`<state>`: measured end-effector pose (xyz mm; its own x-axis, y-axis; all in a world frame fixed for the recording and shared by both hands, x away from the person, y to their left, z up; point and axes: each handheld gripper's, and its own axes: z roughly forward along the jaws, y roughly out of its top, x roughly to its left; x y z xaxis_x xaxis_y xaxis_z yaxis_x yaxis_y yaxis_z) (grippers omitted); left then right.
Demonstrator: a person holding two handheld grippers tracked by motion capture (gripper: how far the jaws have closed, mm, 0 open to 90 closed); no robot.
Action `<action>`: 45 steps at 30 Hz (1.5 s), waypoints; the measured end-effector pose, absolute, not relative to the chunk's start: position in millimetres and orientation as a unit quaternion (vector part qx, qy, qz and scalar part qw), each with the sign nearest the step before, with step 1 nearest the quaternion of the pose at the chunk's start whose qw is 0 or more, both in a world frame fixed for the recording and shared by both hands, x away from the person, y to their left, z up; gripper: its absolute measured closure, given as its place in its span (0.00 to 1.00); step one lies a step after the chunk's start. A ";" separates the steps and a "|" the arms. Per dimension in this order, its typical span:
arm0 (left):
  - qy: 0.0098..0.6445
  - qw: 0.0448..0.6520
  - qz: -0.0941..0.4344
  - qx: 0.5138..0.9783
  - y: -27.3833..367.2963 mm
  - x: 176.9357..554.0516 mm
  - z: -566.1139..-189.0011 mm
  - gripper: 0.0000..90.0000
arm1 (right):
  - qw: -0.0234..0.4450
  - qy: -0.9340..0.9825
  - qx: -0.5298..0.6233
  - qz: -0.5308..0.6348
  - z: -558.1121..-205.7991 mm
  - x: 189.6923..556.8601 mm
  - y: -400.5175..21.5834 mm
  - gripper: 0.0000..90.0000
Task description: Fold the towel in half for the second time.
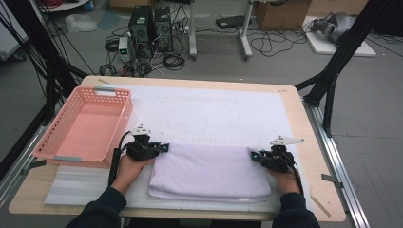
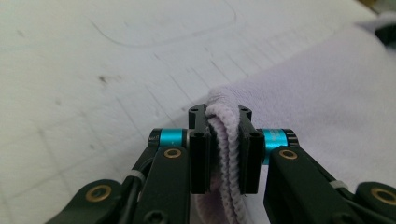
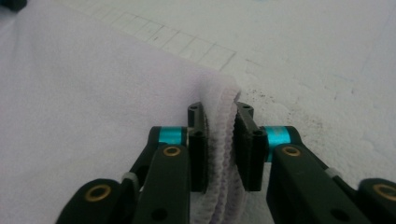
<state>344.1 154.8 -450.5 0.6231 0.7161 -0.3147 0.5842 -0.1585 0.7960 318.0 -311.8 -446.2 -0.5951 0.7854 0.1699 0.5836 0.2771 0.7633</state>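
A folded pale lilac towel lies on the white mat near the table's front edge. My left gripper is shut on the towel's far left corner, where the doubled edge is pinched between the black pads. My right gripper is shut on the far right corner, with the layered towel edge squeezed between its pads. A hand holds each gripper from the front edge of the table.
A pink plastic basket stands at the left of the table, close beside my left gripper. The white mat stretches bare behind the towel. A strip of white foam lies at the front left.
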 end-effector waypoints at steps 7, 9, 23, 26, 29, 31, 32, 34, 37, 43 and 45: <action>0.441 0.506 0.119 0.731 156.9 368.3 -434.8 0.87 | 0.189 0.767 0.442 0.426 -436.1 339.4 -304.8 0.88; 0.443 0.504 0.132 0.730 155.6 376.9 -433.5 0.87 | 0.202 0.762 0.445 0.425 -435.6 346.8 -301.9 0.88; 0.399 0.500 0.158 0.753 157.0 336.7 -426.3 0.56 | 0.225 0.760 0.440 0.422 -425.3 309.8 -309.1 0.52; 0.374 0.508 0.123 0.766 154.2 318.2 -432.4 0.64 | 0.204 0.771 0.426 0.426 -427.4 297.2 -310.1 0.52; 0.370 0.477 0.123 0.788 154.3 309.3 -443.6 0.70 | 0.194 0.781 0.419 0.421 -431.3 287.7 -310.6 0.51; 0.371 0.469 0.120 0.792 155.0 307.9 -445.7 0.74 | 0.185 0.781 0.422 0.422 -436.4 282.7 -312.5 0.51; 0.371 0.458 0.120 0.799 155.8 305.1 -448.2 0.75 | 0.179 0.787 0.423 0.411 -440.7 280.2 -312.9 0.52; 0.364 0.448 0.130 0.806 159.3 296.8 -449.0 0.77 | 0.174 0.803 0.425 0.381 -447.4 277.7 -312.7 0.51; 0.365 0.447 0.133 0.805 163.6 287.9 -449.4 0.78 | 0.168 0.790 0.441 0.390 -449.5 272.2 -317.0 0.51; 0.367 0.450 0.131 0.804 168.9 275.2 -448.6 0.78 | 0.167 0.794 0.445 0.380 -448.0 262.4 -319.3 0.52; 0.378 0.461 0.129 0.793 173.0 271.6 -446.9 0.74 | 0.167 0.795 0.442 0.380 -445.4 258.0 -321.7 0.51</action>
